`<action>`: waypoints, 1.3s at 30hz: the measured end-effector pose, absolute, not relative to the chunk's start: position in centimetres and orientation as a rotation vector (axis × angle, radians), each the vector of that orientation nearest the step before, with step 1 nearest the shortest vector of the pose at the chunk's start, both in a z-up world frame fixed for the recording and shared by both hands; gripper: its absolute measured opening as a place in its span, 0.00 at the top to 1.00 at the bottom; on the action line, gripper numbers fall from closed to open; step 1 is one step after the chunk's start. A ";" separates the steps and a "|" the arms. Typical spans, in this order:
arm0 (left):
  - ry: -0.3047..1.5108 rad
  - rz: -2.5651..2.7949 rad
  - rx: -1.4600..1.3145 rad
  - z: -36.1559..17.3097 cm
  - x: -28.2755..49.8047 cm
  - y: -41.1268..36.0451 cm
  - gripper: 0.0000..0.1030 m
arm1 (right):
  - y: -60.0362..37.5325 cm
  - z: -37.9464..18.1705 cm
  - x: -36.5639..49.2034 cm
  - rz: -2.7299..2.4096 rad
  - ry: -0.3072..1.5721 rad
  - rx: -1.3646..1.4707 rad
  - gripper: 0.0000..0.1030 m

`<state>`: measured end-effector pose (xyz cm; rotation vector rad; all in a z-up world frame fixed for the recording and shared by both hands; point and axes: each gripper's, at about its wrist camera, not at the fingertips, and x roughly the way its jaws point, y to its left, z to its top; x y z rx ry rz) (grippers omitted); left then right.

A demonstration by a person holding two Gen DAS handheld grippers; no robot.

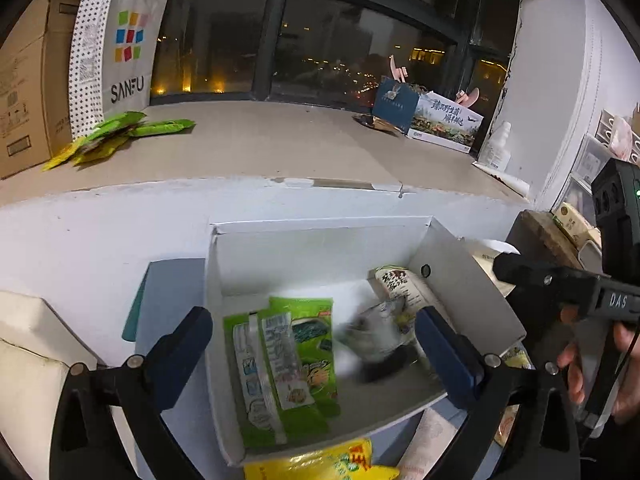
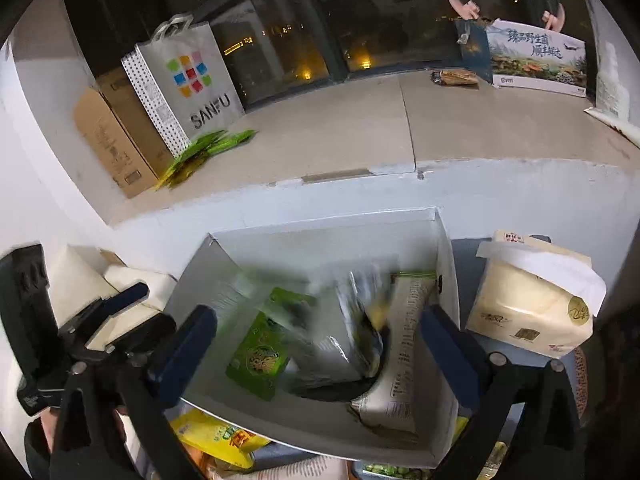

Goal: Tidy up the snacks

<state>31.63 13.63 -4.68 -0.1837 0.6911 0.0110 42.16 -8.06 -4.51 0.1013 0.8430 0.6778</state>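
Note:
A white cardboard box [image 1: 320, 240] stands open below both grippers; it also shows in the right wrist view [image 2: 320, 240]. Inside lie green snack packs [image 1: 296, 352], a blurred silver-grey pack [image 1: 380, 336] caught in motion, and a beige printed pack [image 1: 404, 284]. In the right wrist view the green pack [image 2: 260, 356], the blurred silver pack [image 2: 344, 340] and the beige pack [image 2: 404, 344] fill the box. My left gripper [image 1: 316, 352] is open and empty over the box. My right gripper [image 2: 320, 348] is open over the box, with the silver pack below its fingers.
A yellow snack bag [image 1: 320, 464] lies at the box's near edge. A tissue pack [image 2: 532, 308] stands right of the box. On the window ledge are green packets [image 1: 120, 132], a SANFU paper bag [image 1: 116, 48], a cardboard carton [image 1: 28, 80] and printed gift boxes [image 1: 436, 120].

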 end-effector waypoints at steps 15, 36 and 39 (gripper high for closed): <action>0.570 -0.042 -0.089 -0.4 21.6 10.0 0.00 | -11.1 -0.9 34.7 0.764 0.694 0.031 0.00; 0.581 -0.221 -0.073 -5.4 7.5 4.3 0.00 | -23.8 -11.6 20.2 0.600 0.806 -0.098 0.00; 0.585 -0.233 -0.077 -5.5 7.1 4.3 0.00 | -23.5 -12.7 22.0 0.581 0.825 -0.107 0.00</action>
